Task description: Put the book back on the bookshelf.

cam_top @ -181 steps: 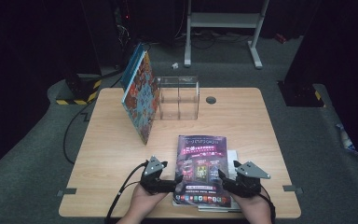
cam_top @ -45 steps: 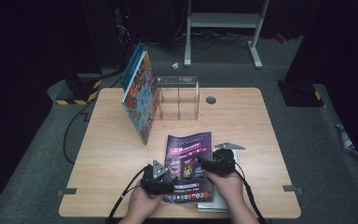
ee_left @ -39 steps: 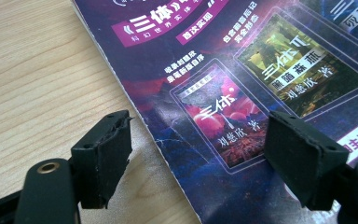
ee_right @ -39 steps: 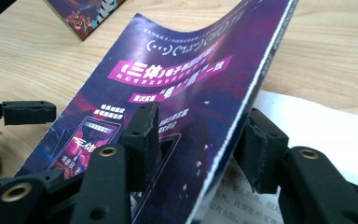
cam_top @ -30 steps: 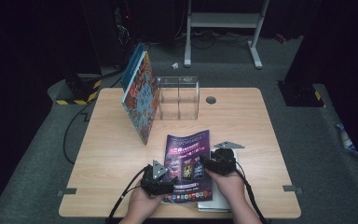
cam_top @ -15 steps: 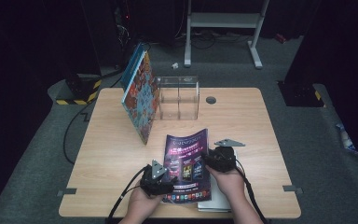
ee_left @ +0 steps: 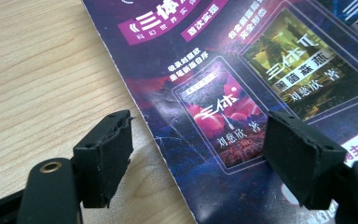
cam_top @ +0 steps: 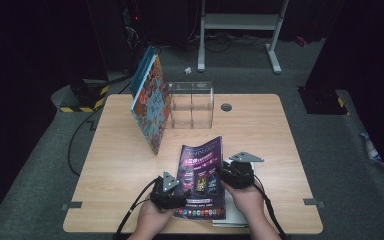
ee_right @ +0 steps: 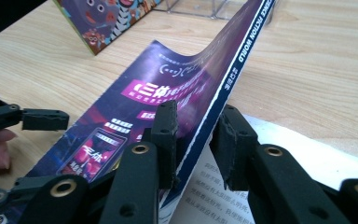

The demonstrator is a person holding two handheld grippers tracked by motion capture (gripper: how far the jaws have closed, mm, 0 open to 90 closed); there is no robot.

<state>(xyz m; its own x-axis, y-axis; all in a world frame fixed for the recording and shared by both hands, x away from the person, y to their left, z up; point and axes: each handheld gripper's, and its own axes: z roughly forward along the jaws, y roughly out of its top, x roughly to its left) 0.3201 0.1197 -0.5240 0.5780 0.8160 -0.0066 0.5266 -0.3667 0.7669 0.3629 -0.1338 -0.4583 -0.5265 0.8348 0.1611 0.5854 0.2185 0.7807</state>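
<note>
A purple magazine [cam_top: 202,180] lies at the table's front, its right spine edge raised off the wood. My right gripper [cam_top: 228,174] has that edge [ee_right: 214,112] between its jaws. The jaws have just been closing, and both pads [ee_right: 165,135] now touch the magazine, one on each side. A white printed page [ee_right: 214,196] shows under the lifted part. My left gripper [cam_top: 176,194] rests at the magazine's lower left and is open [ee_left: 200,158]. One of its pads [ee_left: 105,156] is over bare wood and the other is over the cover [ee_left: 223,116]; they grip nothing.
A colourful book [cam_top: 151,107] leans tilted against a clear plastic box [cam_top: 191,104] at the back of the table [cam_top: 275,135]. A round cable hole [cam_top: 226,107] sits right of the box. A metal stand [cam_top: 240,22] is on the floor beyond.
Six seconds ago the magazine lay flat between both grippers. The right gripper has since moved onto its right edge, which is now raised, and its jaws have narrowed. The left hand has stayed put.
</note>
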